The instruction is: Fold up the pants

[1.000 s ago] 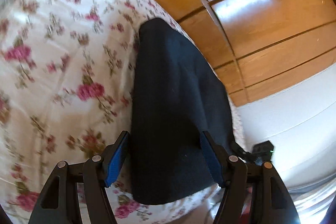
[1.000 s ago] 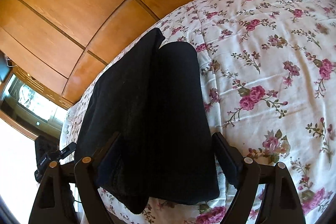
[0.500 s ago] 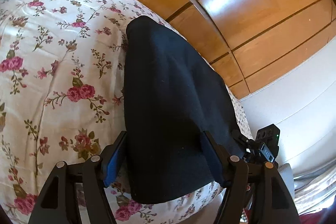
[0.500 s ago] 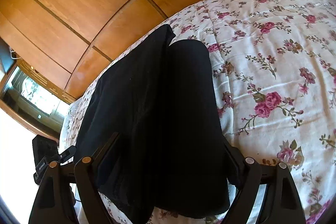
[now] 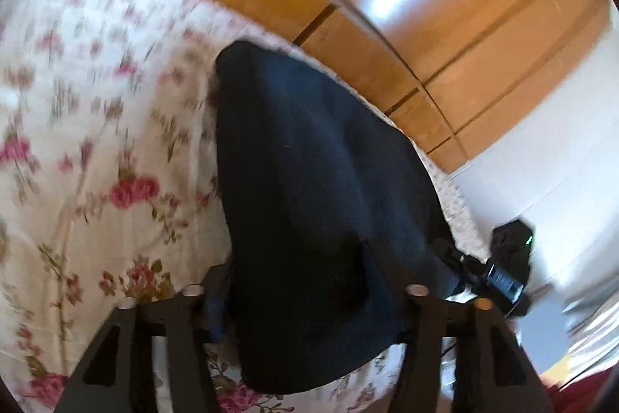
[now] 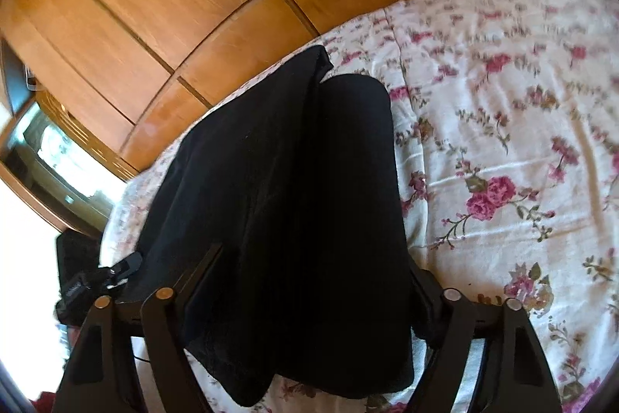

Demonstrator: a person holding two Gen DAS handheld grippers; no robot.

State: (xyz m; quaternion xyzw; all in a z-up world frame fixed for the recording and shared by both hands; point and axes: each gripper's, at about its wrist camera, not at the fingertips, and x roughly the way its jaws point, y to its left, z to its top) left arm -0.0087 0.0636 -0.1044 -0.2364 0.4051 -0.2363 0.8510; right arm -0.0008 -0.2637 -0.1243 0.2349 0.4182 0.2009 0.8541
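Observation:
The black pants (image 5: 325,204) lie folded lengthwise on the floral bed sheet (image 5: 96,149), running away from me toward the wooden panels. In the right wrist view the pants (image 6: 294,188) show two long layers side by side. My left gripper (image 5: 309,293) is open, its fingers spread on either side of the near end of the cloth. My right gripper (image 6: 317,281) is open too, straddling the near end of the pants. Neither pinches the cloth. The left view is blurred.
Wooden wall panels (image 5: 387,6) stand behind the bed. The right gripper's black body (image 5: 506,273) shows at the bed edge in the left view, and the left gripper's body (image 6: 85,281) shows in the right view. A white wall (image 5: 561,149) is to the right.
Both grippers have moved closer over the near end of the pants and tilted. The pants have stayed put. Both grippers remain open.

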